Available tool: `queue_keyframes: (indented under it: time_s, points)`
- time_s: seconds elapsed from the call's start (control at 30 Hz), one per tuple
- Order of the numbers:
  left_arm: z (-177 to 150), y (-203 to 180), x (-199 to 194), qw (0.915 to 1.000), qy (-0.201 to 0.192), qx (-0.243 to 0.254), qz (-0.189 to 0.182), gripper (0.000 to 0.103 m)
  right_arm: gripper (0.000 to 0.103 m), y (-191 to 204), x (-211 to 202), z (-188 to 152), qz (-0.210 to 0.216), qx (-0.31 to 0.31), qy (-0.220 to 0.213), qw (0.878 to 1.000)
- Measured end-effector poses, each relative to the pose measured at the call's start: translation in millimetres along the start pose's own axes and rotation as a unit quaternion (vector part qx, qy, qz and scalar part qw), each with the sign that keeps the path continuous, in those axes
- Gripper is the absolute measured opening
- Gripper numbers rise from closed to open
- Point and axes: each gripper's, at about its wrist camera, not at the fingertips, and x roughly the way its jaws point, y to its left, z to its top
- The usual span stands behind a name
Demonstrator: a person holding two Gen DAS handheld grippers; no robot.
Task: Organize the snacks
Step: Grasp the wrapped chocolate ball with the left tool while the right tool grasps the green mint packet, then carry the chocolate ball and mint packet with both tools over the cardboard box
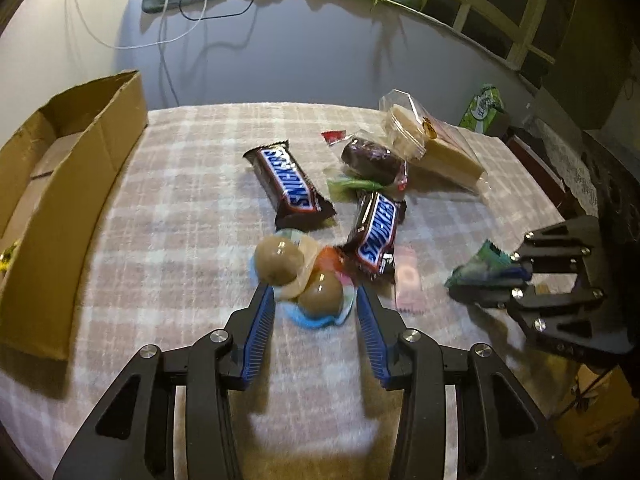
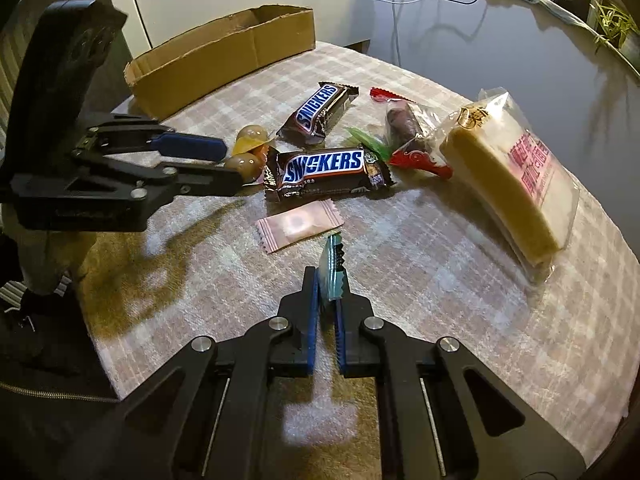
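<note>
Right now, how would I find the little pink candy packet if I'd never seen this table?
Start at the checked cloth with the snack pile. Find the Snickers bar lying crosswise nearest the right gripper; the pink packet lies flat just in front of it. It is the only pale pink, thin, zigzag-edged wrapper there.

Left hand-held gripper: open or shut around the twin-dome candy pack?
Open. The left hand-held gripper has its blue fingers spread either side of the twin-dome candy pack, with gaps showing; the motion blur hides any contact.
</note>
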Motion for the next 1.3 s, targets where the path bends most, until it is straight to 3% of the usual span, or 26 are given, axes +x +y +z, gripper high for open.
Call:
queue_keyframes:
  time_s: [0.17,0.47,0.57,0.7,0.83,1.0,1.3]
  points:
    - [4.5,-7.4,9.0,0.9997,0.004,0.024,0.009,0.037,0.007,-0.3,0.2,-0.5,-0.002,0.004,-0.003,1.000]
    - [-8.2,-6.1,-13.4,0.9997,-0.003,0.026,0.001,0.026,0.007,-3.3,-1.9,-1.1,-0.004,0.012,-0.008,1.000]
    - [-15.0,-12.1,-15.5,0.9987,-0.007,0.050,0.009,0.027,0.007,-3.1,-1.9,-1.7,-0.004,0.016,-0.009,1.000]
    - [-17.8,-12.2,-8.4,0.9984,0.001,0.056,0.007,0.041,0.007,-2.9,-1.8,-2.0,-0.005,0.016,-0.007,1.000]
    - [-17.4,-15.4,-6.5,0.9974,0.003,0.069,0.019,0.038,0.007,-1.4,-1.9,-2.1,-0.008,0.015,-0.005,1.000]
    - [-15.5,-8.9,-12.1,0.9991,-0.001,0.042,0.009,0.029,0.007,-0.6,-2.6,-2.5,-0.011,0.017,-0.005,1.000]
    - [-15.2,-8.4,-28.0,0.9994,-0.016,0.030,0.005,0.027,0.007,-1.9,-8.9,0.8,-0.014,0.024,-0.016,0.999]
